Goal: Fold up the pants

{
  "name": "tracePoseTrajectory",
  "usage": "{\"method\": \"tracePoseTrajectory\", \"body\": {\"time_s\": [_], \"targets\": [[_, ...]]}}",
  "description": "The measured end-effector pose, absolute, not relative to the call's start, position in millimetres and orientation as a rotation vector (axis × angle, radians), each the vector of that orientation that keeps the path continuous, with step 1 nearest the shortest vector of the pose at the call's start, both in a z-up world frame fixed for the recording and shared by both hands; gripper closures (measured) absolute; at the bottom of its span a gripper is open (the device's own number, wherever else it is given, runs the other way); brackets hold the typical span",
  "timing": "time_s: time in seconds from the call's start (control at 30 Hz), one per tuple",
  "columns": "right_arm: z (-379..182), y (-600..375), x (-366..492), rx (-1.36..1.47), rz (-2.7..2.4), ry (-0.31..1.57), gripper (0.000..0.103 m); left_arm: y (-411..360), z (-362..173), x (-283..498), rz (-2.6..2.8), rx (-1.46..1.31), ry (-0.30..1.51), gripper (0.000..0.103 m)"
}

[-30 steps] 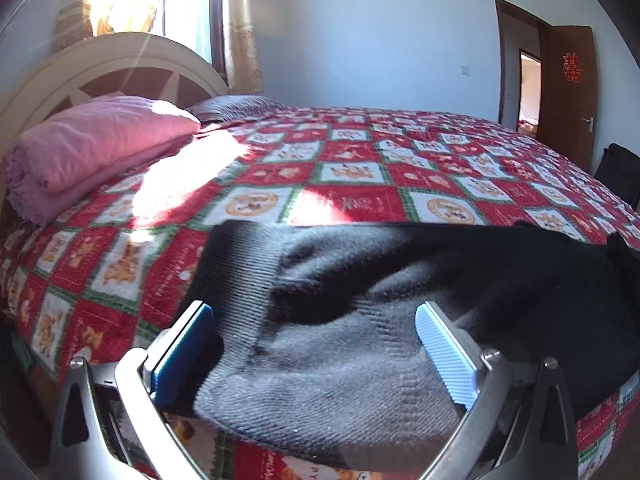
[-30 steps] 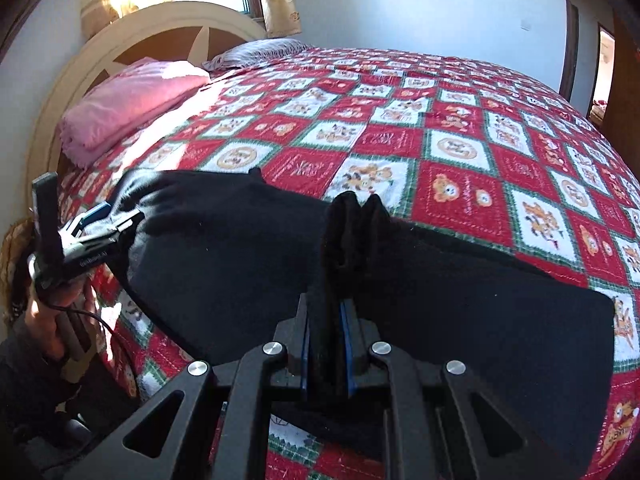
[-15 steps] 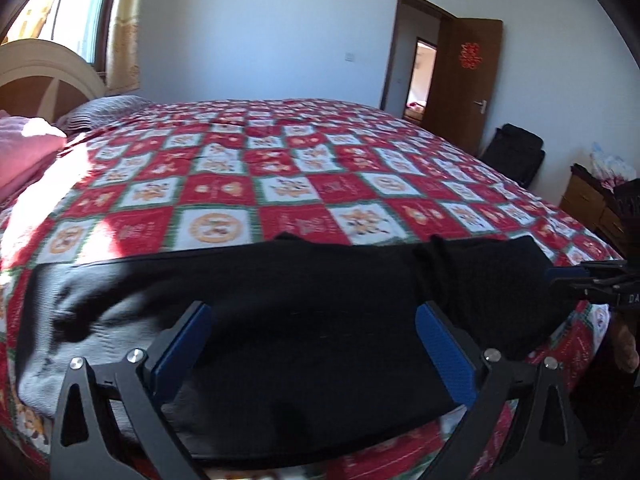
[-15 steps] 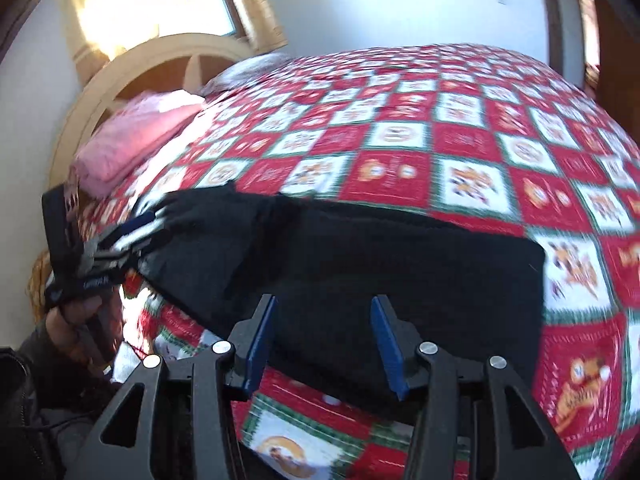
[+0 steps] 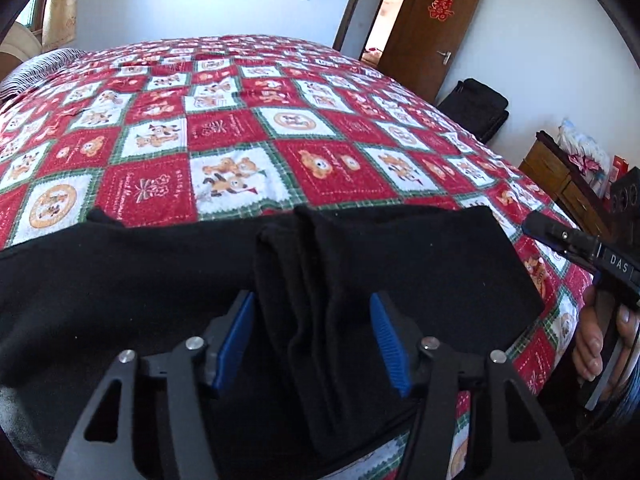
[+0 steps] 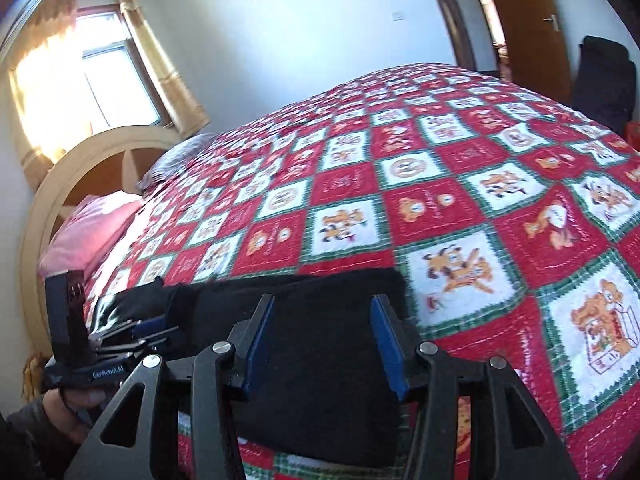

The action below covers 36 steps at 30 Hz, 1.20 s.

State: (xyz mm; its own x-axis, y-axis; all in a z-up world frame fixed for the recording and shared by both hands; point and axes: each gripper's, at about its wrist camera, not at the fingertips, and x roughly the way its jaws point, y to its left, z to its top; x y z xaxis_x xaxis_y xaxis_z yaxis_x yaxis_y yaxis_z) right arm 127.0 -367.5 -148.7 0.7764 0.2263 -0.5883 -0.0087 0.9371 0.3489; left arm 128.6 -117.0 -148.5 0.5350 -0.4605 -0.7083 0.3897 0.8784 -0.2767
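Observation:
Black pants (image 5: 420, 272) lie stretched along the near edge of the bed. A raised ridge of bunched fabric (image 5: 304, 304) runs between the blue pads of my left gripper (image 5: 314, 340), which is open around it without pinching. My right gripper (image 6: 322, 348) is open, its pads straddling the right end of the pants (image 6: 320, 368). In the left wrist view the right gripper (image 5: 576, 248) hovers at the pants' right end. In the right wrist view the left gripper (image 6: 132, 332) sits over the pants to the left.
The red, white and green patchwork quilt (image 5: 248, 120) covers the whole bed. A pink folded blanket (image 6: 88, 228) and the cream headboard (image 6: 72, 176) are at the left. A brown door (image 5: 436, 28), a black bag (image 5: 476, 108) and a wooden cabinet (image 5: 560, 184) stand to the right.
My right gripper let go of the bunched fabric and moved to the pants' right end. My left gripper moved from the grey waist end to the middle ridge and narrowed around it.

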Motion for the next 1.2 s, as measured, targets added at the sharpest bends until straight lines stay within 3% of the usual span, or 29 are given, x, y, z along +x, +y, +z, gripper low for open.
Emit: {"method": "tracePoseTrajectory", "body": {"time_s": [0.07,0.1,0.17,0.2,0.53,0.77,1.0,1.07,1.17,1.2], "targets": [[-151,-370,127,0.345,0.118,0.669,0.052,-119,-149,125,-0.506,-0.078,0.863,0.043],[-152,-370,127,0.343,0.112,0.668,0.052,-118,-149,123,-0.512,-0.073,0.859,0.052],[-153,-369,127,0.34,0.102,0.66,0.052,-114,-149,121,-0.532,-0.086,0.859,0.081],[-153,-370,126,0.342,0.099,0.652,0.052,-112,-150,123,-0.546,-0.103,0.867,0.091],[-139,-367,113,0.361,0.156,0.56,0.052,-84,-135,123,-0.493,-0.171,0.795,0.091],[-184,-326,136,0.204,0.192,0.862,0.052,-81,-154,128,-0.503,-0.2,0.842,0.084],[-162,-323,107,0.166,0.276,0.828,0.052,-78,-159,127,-0.51,-0.188,0.823,0.081],[-182,-311,103,0.076,0.278,0.939,0.052,-77,-160,126,-0.529,-0.208,0.821,0.074],[-190,-307,92,0.017,0.259,0.923,0.052,-81,-156,120,-0.544,-0.183,0.808,0.053],[-184,-306,92,0.012,0.254,0.922,0.052,-83,-154,117,-0.536,-0.158,0.799,0.039]]}}
